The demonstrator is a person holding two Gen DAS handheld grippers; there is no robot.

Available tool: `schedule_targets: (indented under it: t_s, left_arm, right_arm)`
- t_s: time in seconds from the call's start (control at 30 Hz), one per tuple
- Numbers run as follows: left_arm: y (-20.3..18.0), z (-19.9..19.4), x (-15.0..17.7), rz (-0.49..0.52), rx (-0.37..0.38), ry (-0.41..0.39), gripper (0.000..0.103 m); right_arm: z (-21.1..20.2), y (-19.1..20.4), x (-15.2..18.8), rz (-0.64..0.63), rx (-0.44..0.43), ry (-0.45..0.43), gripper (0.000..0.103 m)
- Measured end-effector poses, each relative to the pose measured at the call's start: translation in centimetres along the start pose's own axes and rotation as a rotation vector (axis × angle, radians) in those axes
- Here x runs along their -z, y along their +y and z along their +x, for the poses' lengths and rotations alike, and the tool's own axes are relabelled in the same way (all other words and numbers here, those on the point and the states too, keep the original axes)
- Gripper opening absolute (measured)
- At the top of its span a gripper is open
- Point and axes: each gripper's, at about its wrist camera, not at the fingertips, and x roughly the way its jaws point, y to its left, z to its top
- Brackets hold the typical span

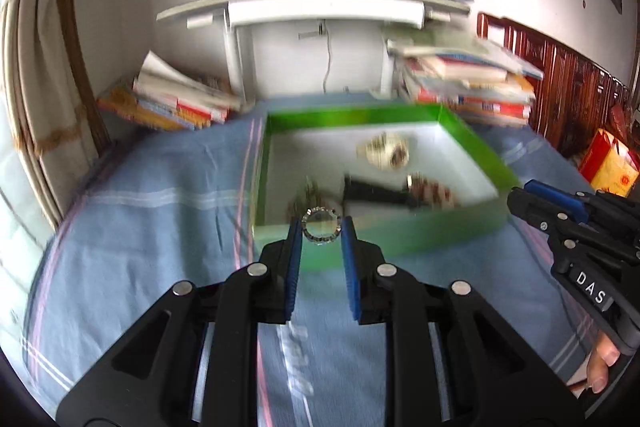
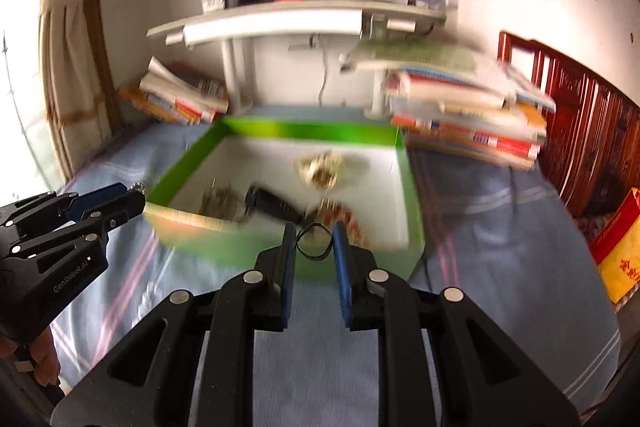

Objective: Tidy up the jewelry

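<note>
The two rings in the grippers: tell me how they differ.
The studded ring in the left gripper has a sparkly silver, beaded band; the dark ring in the right gripper is a plain thin hoop. The studded one looks thicker. Both are pinched upright between blue pads, near the green box.

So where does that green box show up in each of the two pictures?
Left wrist view: the green box sits centre-right on the blue cloth, beyond the left claw, which pinches a sparkly ring.
Right wrist view: the box fills the centre, just beyond the right claw.
Shared landmark: the black strap-like piece lying in it.
</note>
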Motion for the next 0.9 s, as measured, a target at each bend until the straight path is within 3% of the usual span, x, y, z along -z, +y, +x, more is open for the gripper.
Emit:
schedule_targets:
  t_s: [0.1,0.2,0.3,0.43,0.47,0.5,0.53,0.6,0.67,0.73,0.83,0.9]
  left_arm:
    - [0.3,2.8,-3.8,-0.015,0.046,0.021,0.02]
    - [0.3,7.1,-5.9,-0.008,0.015,0.065,0.02]
    - [0.3,11.7,-6.7,-0.014,-0.012,0.123,0.02]
    - [0.7,15.3,-6.5,-0.048,-0.022,0.185,0.02]
    - [0.8,15.7,-6.4,-0.055,-0.022,0.193,0.021]
    - [1.0,15.8,-6.2,-0.06,-0.024,0.194,0.025]
    - [1.1,15.5,-6.1,-0.065,-0.028,0.193,0.036]
    - [1.4,14.3,-5.8,-0.066,-0.04,0.167,0.051]
    - [1.4,12.3,-5.5,-0.058,-0.057,0.128,0.056]
    - [1.4,9.1,-4.9,-0.047,-0.078,0.075,0.071]
    - [1.0,3.5,-3.0,-0.038,-0.098,-0.04,0.084]
    - [0.8,0.2,-1.4,-0.036,-0.108,-0.108,0.089]
  right_arm:
    - [2.7,-1.2,-3.0,0.032,0.001,0.018,0.019]
    - [7.3,-2.1,-4.3,0.051,0.008,0.098,0.019]
    - [11.4,-2.5,-3.8,0.056,0.036,0.18,0.019]
    - [13.6,-2.5,-3.4,0.051,0.048,0.21,0.02]
    - [13.7,-2.5,-3.4,0.047,0.058,0.209,0.022]
    - [13.5,-2.5,-3.3,0.046,0.063,0.204,0.034]
    - [13.0,-2.4,-3.2,0.043,0.065,0.191,0.052]
    - [11.4,-2.5,-3.1,0.045,0.074,0.144,0.063]
    - [9.1,-2.5,-2.8,0.043,0.085,0.09,0.069]
    - [6.6,-2.5,-2.3,0.046,0.082,0.04,0.086]
    - [1.7,-2.2,-0.9,0.05,0.11,-0.088,0.1]
    - [-1.2,-1.8,0.2,0.034,0.135,-0.161,0.1]
